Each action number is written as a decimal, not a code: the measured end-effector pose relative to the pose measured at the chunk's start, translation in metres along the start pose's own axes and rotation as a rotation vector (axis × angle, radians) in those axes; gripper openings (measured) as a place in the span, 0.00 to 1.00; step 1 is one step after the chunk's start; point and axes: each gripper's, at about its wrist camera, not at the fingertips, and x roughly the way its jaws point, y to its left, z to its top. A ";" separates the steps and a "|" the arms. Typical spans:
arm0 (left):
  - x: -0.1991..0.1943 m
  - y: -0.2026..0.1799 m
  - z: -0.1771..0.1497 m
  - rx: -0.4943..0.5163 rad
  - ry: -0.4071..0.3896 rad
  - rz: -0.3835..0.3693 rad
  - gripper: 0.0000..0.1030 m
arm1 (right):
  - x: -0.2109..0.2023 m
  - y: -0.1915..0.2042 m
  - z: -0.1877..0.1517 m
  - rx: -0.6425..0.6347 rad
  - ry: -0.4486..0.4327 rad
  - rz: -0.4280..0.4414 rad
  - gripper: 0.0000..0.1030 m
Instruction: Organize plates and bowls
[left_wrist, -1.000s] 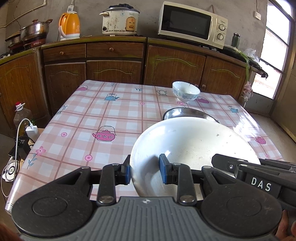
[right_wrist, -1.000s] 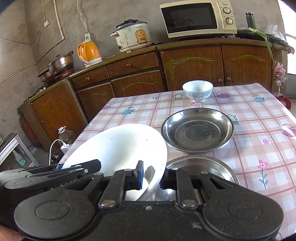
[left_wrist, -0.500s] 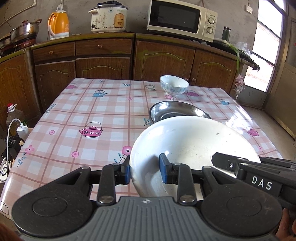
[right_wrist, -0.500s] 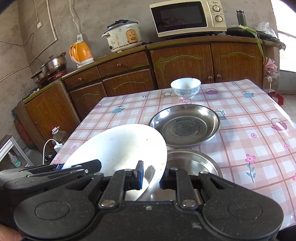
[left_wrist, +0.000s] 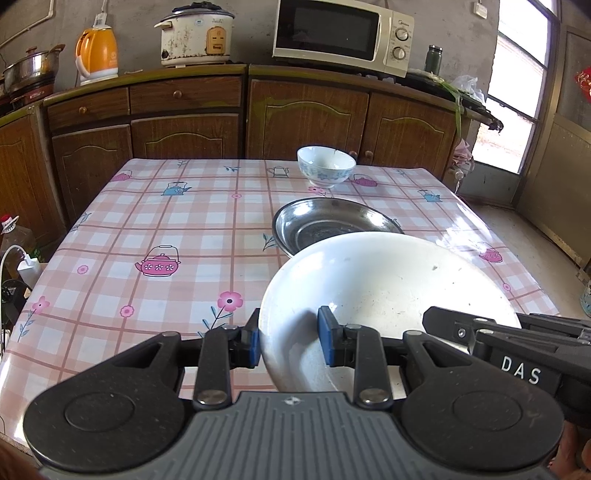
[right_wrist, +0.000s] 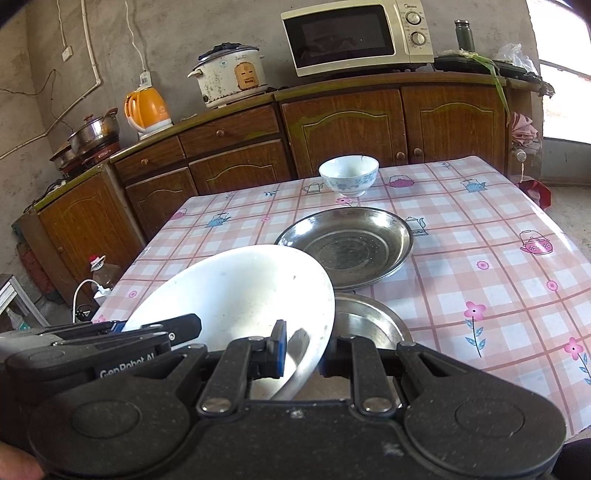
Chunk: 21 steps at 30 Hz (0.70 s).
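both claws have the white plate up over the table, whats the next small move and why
Probably carry the white plate a little forward and lower it onto the large steel plate. Both the left claw and right claw clamp its rim, it hangs tilted above the table, and that steel plate sits empty just ahead.

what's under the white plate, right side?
In the right wrist view, a steel plate lies on the table under the white plate, partly covered by it. Whether they touch can't be seen.
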 end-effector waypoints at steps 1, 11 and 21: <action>0.001 -0.001 0.000 0.003 -0.001 -0.003 0.29 | 0.000 -0.002 0.000 0.003 -0.002 -0.003 0.22; 0.007 -0.015 0.002 0.035 0.001 -0.032 0.29 | -0.006 -0.018 0.000 0.026 -0.017 -0.036 0.22; 0.016 -0.029 -0.002 0.069 0.023 -0.048 0.29 | -0.005 -0.033 -0.005 0.051 -0.004 -0.065 0.22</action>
